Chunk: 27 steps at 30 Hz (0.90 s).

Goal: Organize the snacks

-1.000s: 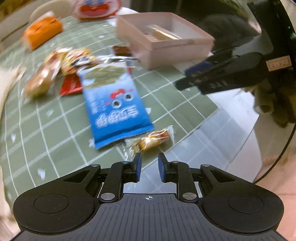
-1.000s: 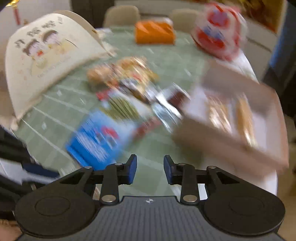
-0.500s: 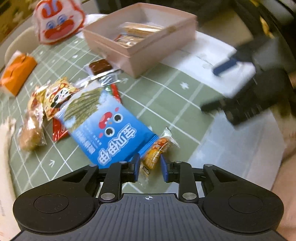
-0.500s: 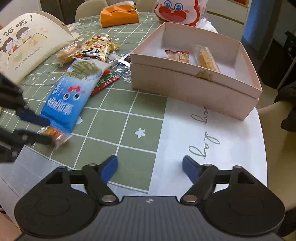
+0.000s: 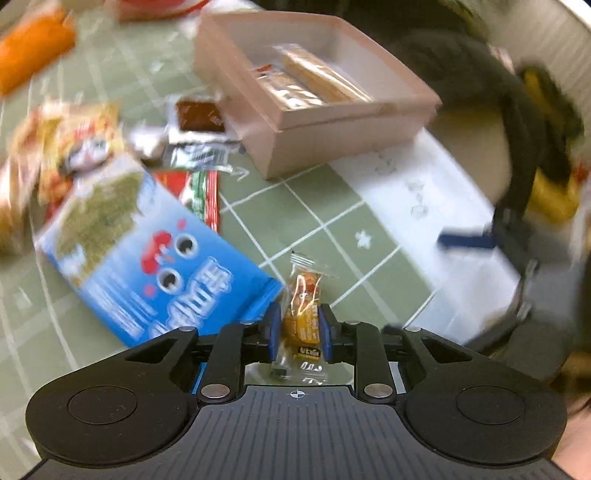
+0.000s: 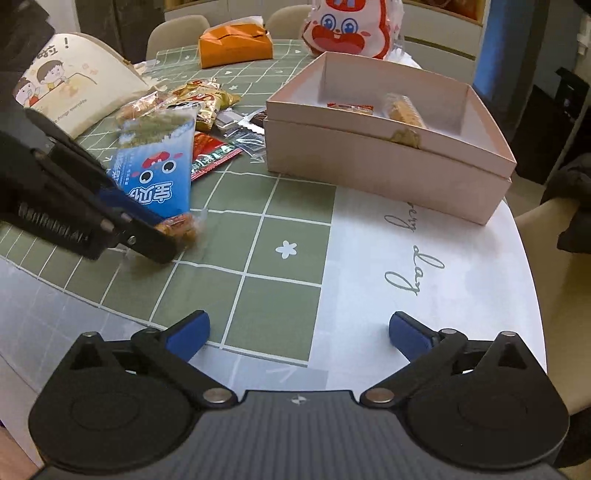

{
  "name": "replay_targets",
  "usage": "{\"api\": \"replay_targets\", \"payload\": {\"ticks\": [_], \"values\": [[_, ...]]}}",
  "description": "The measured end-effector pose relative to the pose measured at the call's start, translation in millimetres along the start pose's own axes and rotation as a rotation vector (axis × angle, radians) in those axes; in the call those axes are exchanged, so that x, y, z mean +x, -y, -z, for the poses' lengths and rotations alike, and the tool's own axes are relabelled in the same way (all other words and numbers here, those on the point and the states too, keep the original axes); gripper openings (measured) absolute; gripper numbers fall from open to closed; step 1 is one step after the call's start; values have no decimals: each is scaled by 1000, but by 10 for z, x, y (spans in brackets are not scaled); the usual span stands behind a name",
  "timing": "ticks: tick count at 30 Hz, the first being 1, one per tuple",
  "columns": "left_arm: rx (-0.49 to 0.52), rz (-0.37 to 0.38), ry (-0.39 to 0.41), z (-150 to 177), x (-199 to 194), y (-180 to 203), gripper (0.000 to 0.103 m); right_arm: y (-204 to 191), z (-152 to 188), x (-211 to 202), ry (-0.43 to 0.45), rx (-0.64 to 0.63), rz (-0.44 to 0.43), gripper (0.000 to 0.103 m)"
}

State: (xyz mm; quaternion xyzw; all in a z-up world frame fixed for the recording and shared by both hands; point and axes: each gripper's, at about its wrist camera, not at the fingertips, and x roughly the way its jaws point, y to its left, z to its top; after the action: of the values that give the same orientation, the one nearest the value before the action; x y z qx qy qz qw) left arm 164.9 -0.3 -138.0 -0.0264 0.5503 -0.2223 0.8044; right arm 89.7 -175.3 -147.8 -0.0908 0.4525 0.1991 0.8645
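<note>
My left gripper (image 5: pixel 295 326) is shut on a small orange snack packet (image 5: pixel 303 310), just right of a big blue snack bag (image 5: pixel 147 258). The right wrist view shows that gripper (image 6: pixel 155 236) holding the packet (image 6: pixel 179 226) low over the green mat beside the blue bag (image 6: pixel 159 173). A pink box (image 5: pixel 332 110) holds a few wrapped snacks; it also shows in the right wrist view (image 6: pixel 369 162). My right gripper (image 6: pixel 297 332) is wide open and empty over the table's front edge.
Several loose snacks (image 6: pixel 192 99) lie in a pile behind the blue bag. An orange pack (image 6: pixel 234 44) and a rabbit-face bag (image 6: pixel 347 26) sit at the far side. A cartoon-printed card (image 6: pixel 70 88) stands at left. Chairs surround the table.
My left gripper moved onto the small orange packet and closed on it. My right gripper opened wide and now sits still over the front edge.
</note>
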Motion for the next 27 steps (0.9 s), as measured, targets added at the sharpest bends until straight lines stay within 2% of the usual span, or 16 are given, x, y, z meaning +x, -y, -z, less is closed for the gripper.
{"api": "replay_targets", "payload": {"ticks": [3, 6, 9, 11, 13, 17, 19, 21, 23, 25, 27], "values": [[-111, 48, 25, 25, -1, -101, 25, -18, 35, -11, 19, 16, 15, 103], [-193, 52, 65, 129, -55, -157, 24, -23, 27, -9, 17, -4, 8, 103], [-248, -7, 173, 364, -337, -181, 24, -24, -69, -46, -18, -53, -29, 98], [-338, -42, 262, 588, -616, -281, 24, -20, -167, -122, 24, -39, -53, 98], [-432, -108, 337, 837, -873, -398, 23, -89, -339, -166, 74, -39, -95, 98], [-562, -177, 422, 1238, -1240, -648, 23, -486, -760, -78, 124, -71, -175, 98], [-607, -208, 458, 1381, -1380, -778, 23, -725, -946, 33, 117, -54, -198, 98], [-674, -151, 511, 1507, -1495, -949, 23, -961, -1108, 184, 71, 4, -208, 98], [-712, -157, 534, 1575, -1574, -1115, 23, -1166, -1183, 295, 43, 52, -216, 98], [-690, -197, 520, 1494, -1573, -1259, 23, -1479, -1230, 391, 22, -13, -210, 98], [-673, -211, 530, 1373, -1525, -1465, 23, -1738, -1178, 468, -6, -148, -178, 97]]}}
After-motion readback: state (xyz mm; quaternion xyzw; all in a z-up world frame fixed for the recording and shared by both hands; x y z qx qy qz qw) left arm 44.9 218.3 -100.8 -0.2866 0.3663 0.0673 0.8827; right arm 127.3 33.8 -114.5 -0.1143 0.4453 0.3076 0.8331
